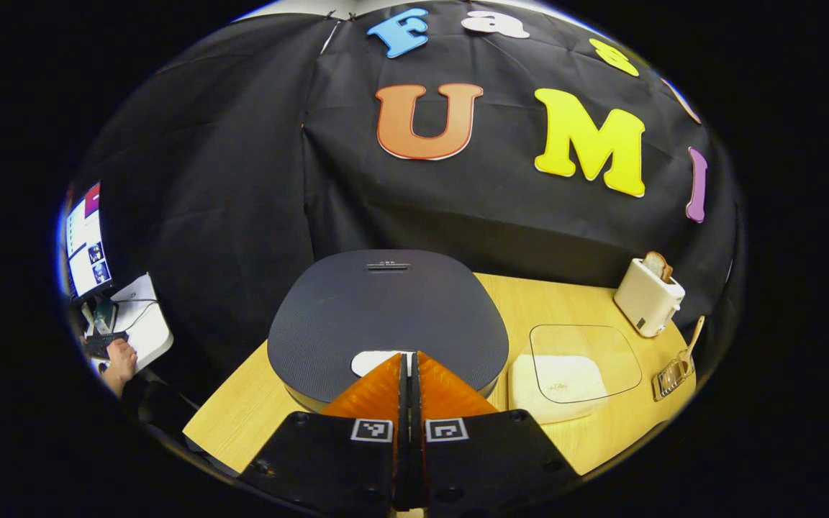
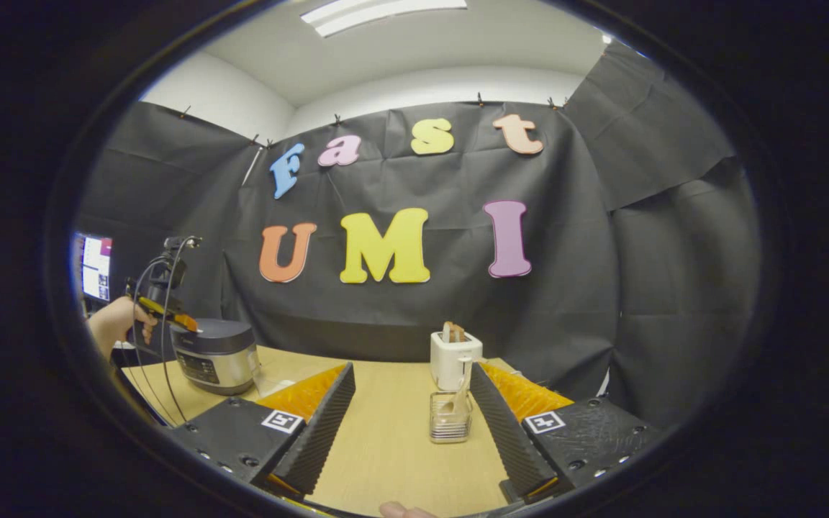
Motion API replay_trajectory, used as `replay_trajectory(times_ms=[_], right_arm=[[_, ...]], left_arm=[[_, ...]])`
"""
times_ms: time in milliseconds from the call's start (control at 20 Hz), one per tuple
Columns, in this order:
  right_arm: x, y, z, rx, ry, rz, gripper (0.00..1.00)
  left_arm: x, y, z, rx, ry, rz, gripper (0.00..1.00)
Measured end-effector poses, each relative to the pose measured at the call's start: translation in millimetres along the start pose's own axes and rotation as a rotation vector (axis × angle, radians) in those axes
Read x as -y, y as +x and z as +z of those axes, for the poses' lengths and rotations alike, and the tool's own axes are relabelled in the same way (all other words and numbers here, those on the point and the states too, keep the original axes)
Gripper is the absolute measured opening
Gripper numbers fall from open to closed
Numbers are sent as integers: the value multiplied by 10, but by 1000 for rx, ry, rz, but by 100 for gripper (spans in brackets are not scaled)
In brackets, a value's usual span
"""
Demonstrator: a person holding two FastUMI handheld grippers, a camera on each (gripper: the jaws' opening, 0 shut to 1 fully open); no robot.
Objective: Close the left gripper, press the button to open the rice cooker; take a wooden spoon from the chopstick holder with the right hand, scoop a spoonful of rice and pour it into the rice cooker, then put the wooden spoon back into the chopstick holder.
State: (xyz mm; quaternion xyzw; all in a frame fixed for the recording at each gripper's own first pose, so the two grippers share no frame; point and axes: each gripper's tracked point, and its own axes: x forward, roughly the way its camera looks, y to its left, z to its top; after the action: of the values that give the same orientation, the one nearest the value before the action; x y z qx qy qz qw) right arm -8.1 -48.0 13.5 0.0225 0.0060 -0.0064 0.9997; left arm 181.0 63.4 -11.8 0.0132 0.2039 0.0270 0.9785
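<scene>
Left gripper view: left gripper (image 1: 409, 360) clenched, fingers pressed together, tips over the white button (image 1: 371, 362) at the near edge of the rice cooker (image 1: 386, 316) lid, which is down. Rice container (image 1: 565, 374) right of it. Right gripper view: right gripper (image 2: 411, 403) released, jaws wide; chopstick holder (image 2: 450, 417) with wooden spoon (image 2: 462, 392) stands between them, ahead, toaster (image 2: 454, 358) beyond.

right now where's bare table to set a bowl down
Bare wood lies in front of the chopstick holder, between the right tool's open fingers. It is crowded farther left, where the rice cooker and clear-lidded rice box sit close together.
</scene>
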Motion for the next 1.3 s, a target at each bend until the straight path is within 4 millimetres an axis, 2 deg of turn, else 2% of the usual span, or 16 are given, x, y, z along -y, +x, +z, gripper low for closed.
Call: replay_trajectory(times_ms=[300,500,650,750,850,1000,1100,1200,1300], right_arm=[[-62,-29,14,3,2,19,96],[-150,-61,11,1,1,39,96],[-203,-110,61,13,-14,55,96],[-189,-134,109,32,-19,53,96],[-171,-133,108,37,-22,50,96],[-119,-118,73,26,-17,39,95],[-88,-94,54,17,-13,30,96],[-52,-64,49,17,-16,20,97],[18,-22,40,22,-31,4,96]], left_arm=[[-1,8,-18,-136,28,-33,3],[21,102,-42,-209,-29,-30,3],[-56,80,-41,-209,9,2,3],[-5,51,4,-212,5,15,3],[53,-66,125,-180,-41,5,3],[-2,-400,614,9,-74,-4,3],[111,-678,739,47,-114,-52,3],[36,-919,849,109,-103,-37,3],[62,-1136,826,169,-99,-59,7]])
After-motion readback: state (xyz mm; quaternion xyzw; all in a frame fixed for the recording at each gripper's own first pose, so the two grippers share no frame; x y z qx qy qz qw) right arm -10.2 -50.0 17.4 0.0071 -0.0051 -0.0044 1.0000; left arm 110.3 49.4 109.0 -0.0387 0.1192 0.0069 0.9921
